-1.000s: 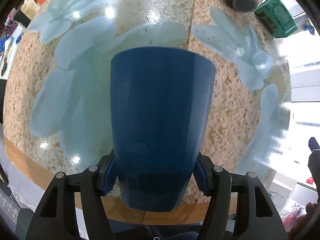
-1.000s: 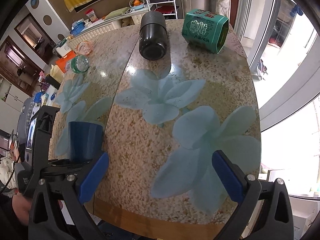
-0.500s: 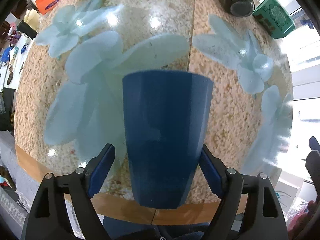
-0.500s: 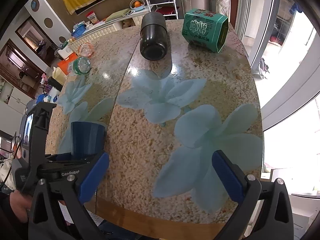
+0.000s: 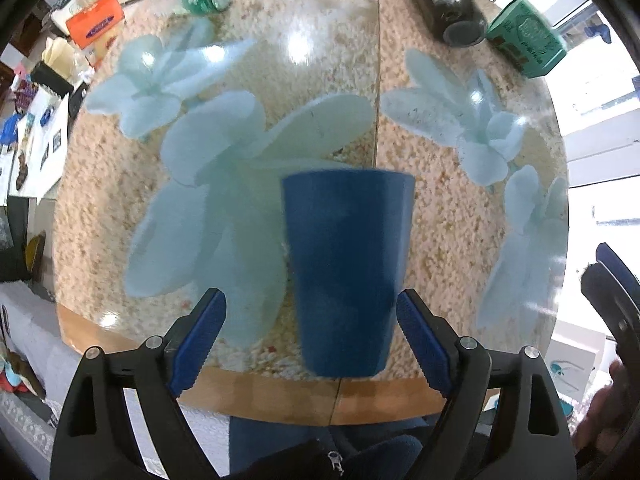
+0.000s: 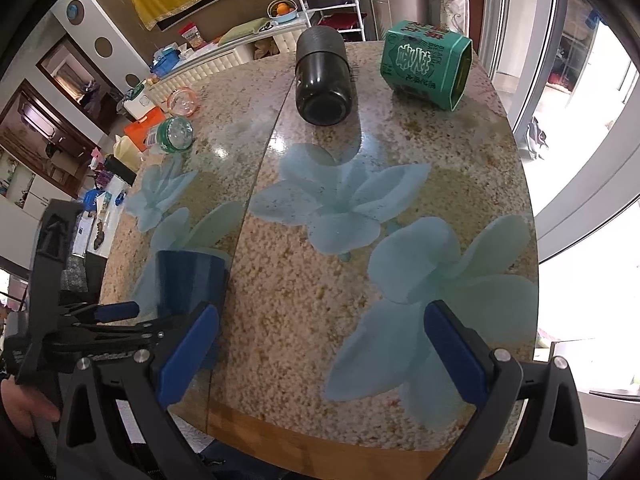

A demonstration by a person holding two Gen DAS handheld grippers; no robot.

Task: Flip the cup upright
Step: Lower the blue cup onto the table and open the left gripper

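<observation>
A dark blue cup (image 5: 347,268) stands upright, wide rim up, on the flower-patterned table (image 5: 440,216) near its front edge. My left gripper (image 5: 312,344) is open, its blue pads on either side of the cup's lower part and apart from it. The cup also shows in the right wrist view (image 6: 190,280) at the left, with the left gripper (image 6: 100,320) in front of it. My right gripper (image 6: 320,356) is open and empty above the table's front right part.
A black jar (image 6: 322,76) lies on its side at the back, a green tin (image 6: 424,66) to its right. A green-capped bottle (image 6: 172,134) and an orange box (image 5: 94,26) lie at the back left. The wooden table edge (image 5: 280,388) runs close below the cup.
My left gripper let go of the cup, opened wide and drew back toward the table's front edge. The cup stays standing on the table. The right gripper barely moved.
</observation>
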